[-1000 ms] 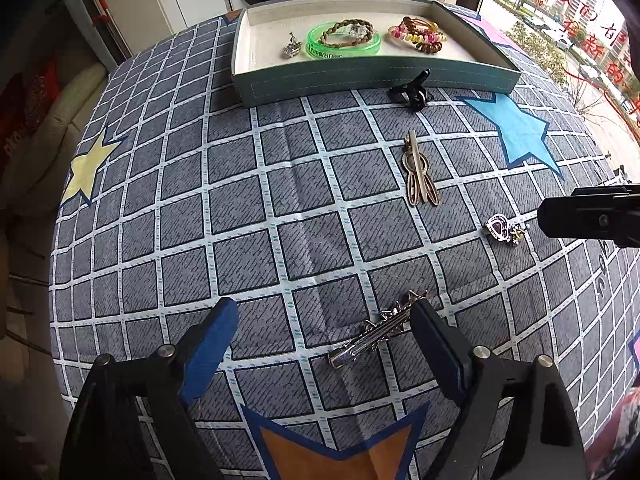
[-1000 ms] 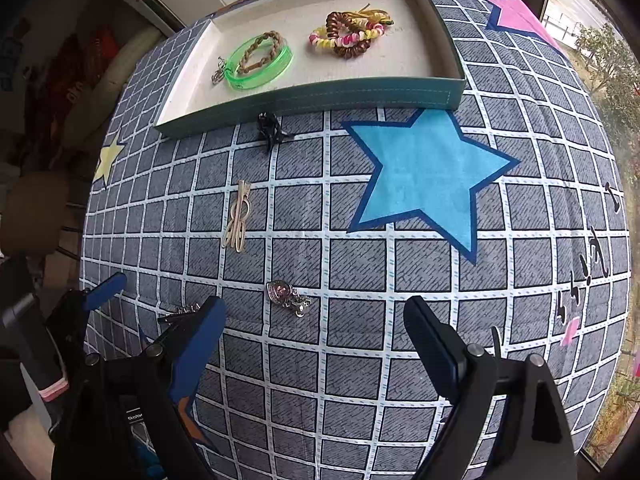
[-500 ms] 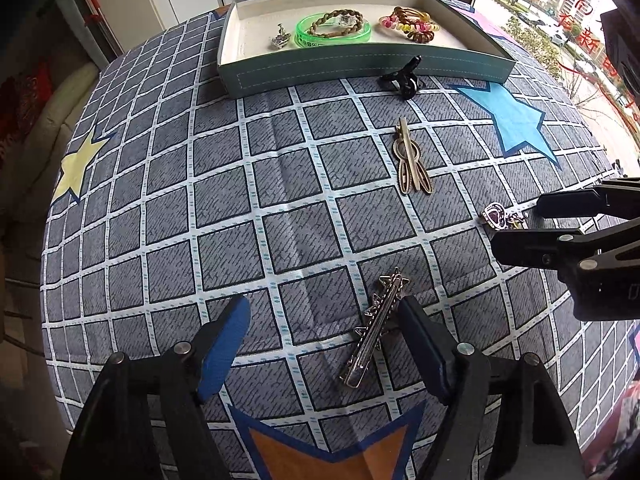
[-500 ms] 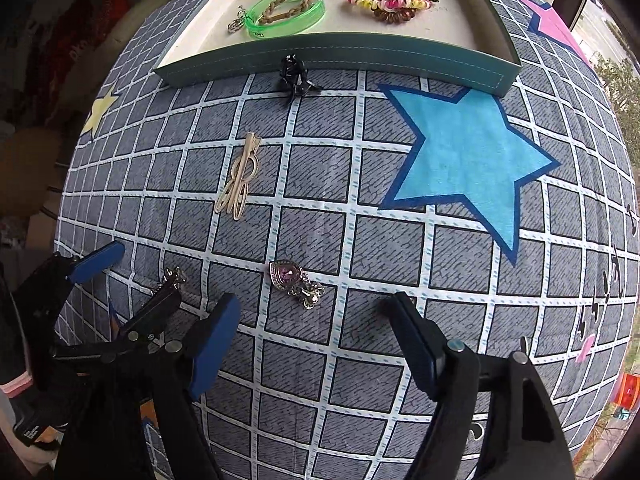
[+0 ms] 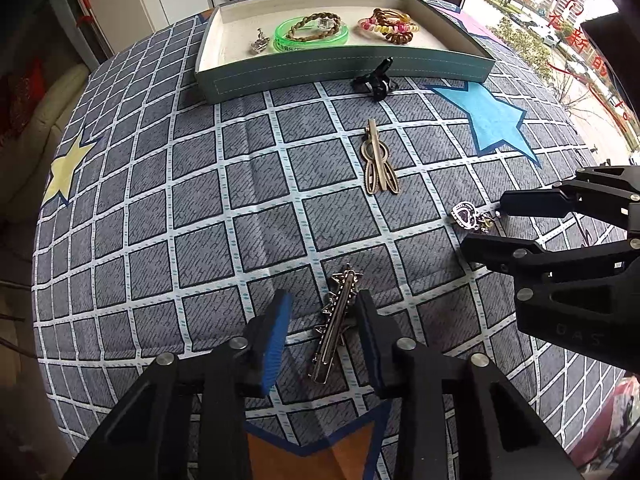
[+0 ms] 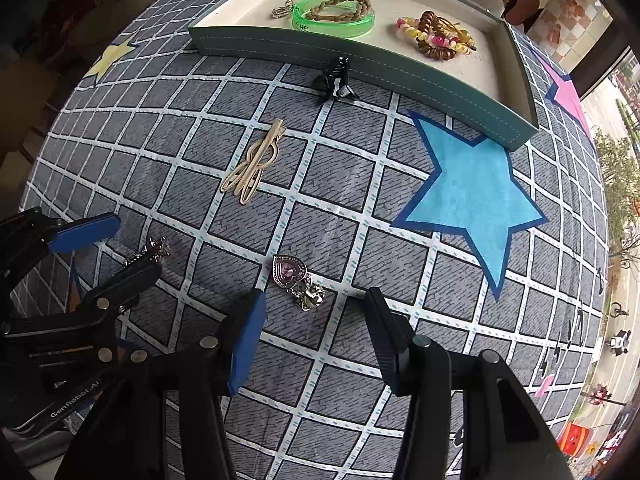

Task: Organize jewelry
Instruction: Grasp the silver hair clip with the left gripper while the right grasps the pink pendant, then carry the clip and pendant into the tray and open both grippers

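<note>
The left gripper (image 5: 323,312) pointed down at the checked cloth (image 5: 160,208). Its jaws were closing around a silver star hair clip (image 5: 335,320), which lay between them near the cloth's near edge; the right pad was just beside it, the left one still apart. The right gripper (image 6: 314,316) was closing too, with a heart charm (image 6: 296,280) lying just ahead of its tips, not yet touched. A gold clip (image 5: 378,164) lay in the middle. A black clip (image 5: 374,78) sat against the tray (image 5: 340,70) at the far edge.

Right gripper (image 6: 316,312) jaws closing around heart brooch (image 6: 296,280) on checked cloth (image 6: 340,208)
</note>
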### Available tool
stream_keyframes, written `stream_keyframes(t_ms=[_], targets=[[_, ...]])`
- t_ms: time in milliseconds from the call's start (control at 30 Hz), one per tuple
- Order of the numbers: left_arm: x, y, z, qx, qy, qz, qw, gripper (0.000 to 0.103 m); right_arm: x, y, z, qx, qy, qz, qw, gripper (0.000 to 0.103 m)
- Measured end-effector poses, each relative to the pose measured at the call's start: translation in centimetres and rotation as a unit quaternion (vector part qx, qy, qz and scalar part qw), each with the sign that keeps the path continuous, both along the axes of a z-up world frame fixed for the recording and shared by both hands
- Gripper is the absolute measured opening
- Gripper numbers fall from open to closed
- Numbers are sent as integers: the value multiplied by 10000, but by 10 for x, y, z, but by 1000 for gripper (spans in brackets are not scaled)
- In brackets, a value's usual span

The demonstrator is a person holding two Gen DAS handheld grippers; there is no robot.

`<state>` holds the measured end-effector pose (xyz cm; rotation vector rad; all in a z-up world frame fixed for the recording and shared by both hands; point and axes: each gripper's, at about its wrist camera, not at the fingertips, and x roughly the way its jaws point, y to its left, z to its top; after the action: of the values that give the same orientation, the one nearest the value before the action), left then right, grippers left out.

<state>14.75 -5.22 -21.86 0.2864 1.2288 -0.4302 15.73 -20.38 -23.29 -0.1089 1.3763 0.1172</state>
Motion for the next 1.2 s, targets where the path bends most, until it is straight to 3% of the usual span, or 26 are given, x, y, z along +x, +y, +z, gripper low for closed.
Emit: stream_keyframes(t_ms=[67,100,167,200,367,633,800,833,900,967,1200], targets=[[-1,-5,1,-17,25,-48,10000,30,-1,1,1,-6,-27,34,10000,44],[-2,-5,1,-21,40,-55,10000,30,-1,2,1,-1,-44,51,10000,40],[-1,-5,1,-98,118,2,9999,30,0,2,2,25,-53,55,10000,16],[1,-3,1,-151,166,52,9997,30,0,2,2,50,-47,34,10000,12],[9,0,8,-428,340,380,9978,30,-1,-12,5,444,26,-289,9986,6],[17,-3,27,-641,280,553,9960,30,-6,-47,21,1004,-28,-725,9923,6],[16,-16,37,-662,214,568,9960,30,-5,-50,24,1177,5,-566,9914,6],[22,-1,31,-672,211,569,9959,30,-4,-47,22,1147,49,-480,9922,11],[22,-1,31,-672,217,583,9958,30,-2,-37,20,1077,30,-319,9937,41],[21,7,33,-682,237,595,9956,30,-2,-30,19,993,-48,-113,9950,51],[20,8,30,-666,293,660,9952,30,9,-7,1,570,21,368,9977,51]])
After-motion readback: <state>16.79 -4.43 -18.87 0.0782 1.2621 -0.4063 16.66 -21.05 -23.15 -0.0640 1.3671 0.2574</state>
